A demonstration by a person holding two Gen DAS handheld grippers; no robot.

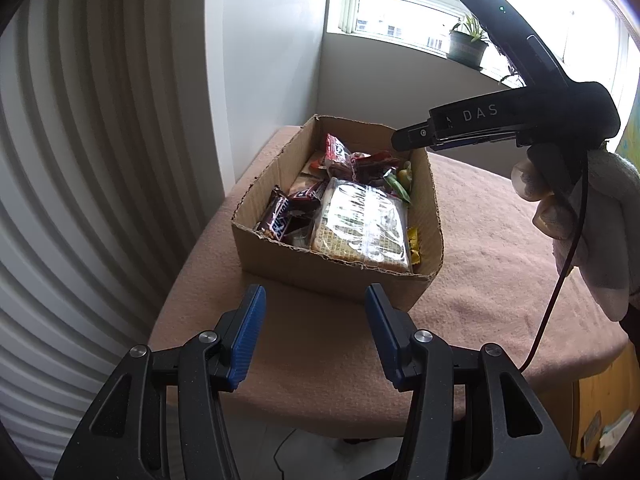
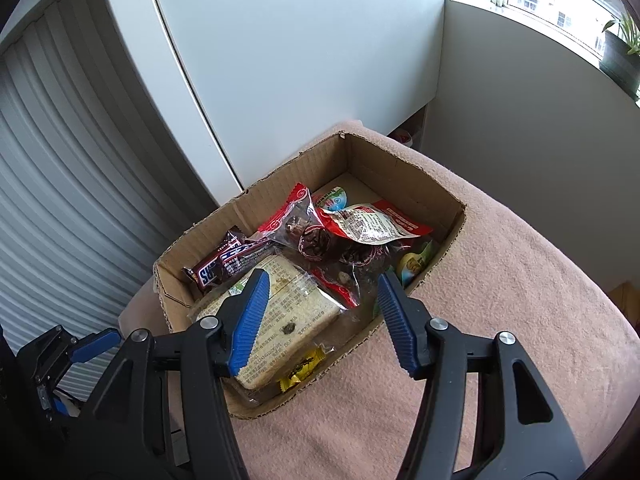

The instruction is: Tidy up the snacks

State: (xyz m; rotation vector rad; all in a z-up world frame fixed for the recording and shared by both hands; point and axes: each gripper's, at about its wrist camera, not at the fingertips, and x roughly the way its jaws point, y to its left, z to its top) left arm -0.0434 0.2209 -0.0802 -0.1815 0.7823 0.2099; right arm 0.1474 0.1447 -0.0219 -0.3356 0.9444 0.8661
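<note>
An open cardboard box (image 1: 332, 280) (image 2: 404, 168) stands on a pink cloth-covered table (image 1: 480, 280) (image 2: 520, 280). It holds a clear-wrapped cracker pack (image 1: 360, 224) (image 2: 288, 312), Snickers bars (image 1: 276, 216) (image 2: 224, 264), red-wrapped sweets (image 1: 340, 156) (image 2: 320, 236) and a small yellow candy (image 2: 298, 372). My left gripper (image 1: 316, 300) is open and empty, just short of the box's near wall. My right gripper (image 2: 320, 284) is open and empty, above the box's near end; its body shows in the left wrist view (image 1: 500, 120), held by a gloved hand.
A ribbed grey shutter (image 1: 80, 160) (image 2: 60, 160) and a white panel (image 2: 300, 60) stand left of the table. A window sill with potted plants (image 1: 468, 44) lies behind. My left gripper shows in the right wrist view (image 2: 80, 352), low beside the table.
</note>
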